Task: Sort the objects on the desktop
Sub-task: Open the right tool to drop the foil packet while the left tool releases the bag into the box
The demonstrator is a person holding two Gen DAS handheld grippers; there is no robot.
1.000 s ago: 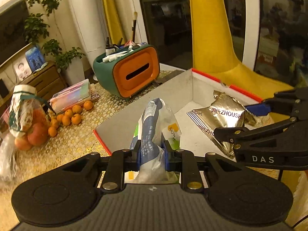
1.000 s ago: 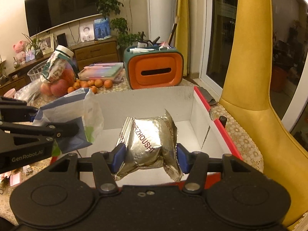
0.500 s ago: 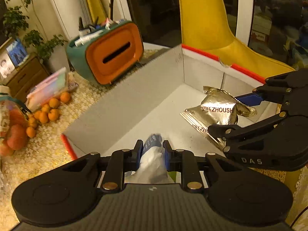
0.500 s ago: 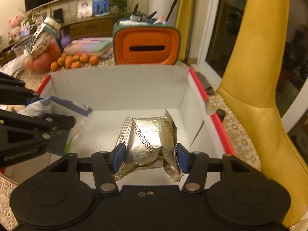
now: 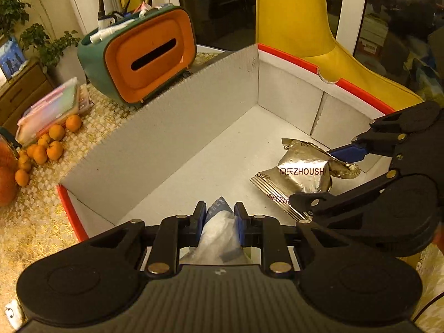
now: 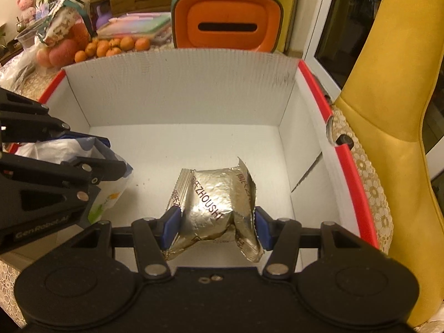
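Observation:
A white cardboard box with a red rim lies below both grippers. My left gripper is shut on a white and blue plastic snack bag, held low over the box's near left part. My right gripper is shut on a silver foil packet printed ZHOUSHI, which hangs just over the box floor on the right side. In the left wrist view the right gripper shows at the right edge with its blue pads on the packet.
Behind the box stands a green and orange tissue holder with bottles and tubes on top. Small oranges, a pastel folder stack and a bag of apples lie left. A yellow chair stands right.
Both grippers have come down and tilted into the box, carrying their packets. The snack bag now hangs mostly below the left fingers, and the foil packet is near the floor.

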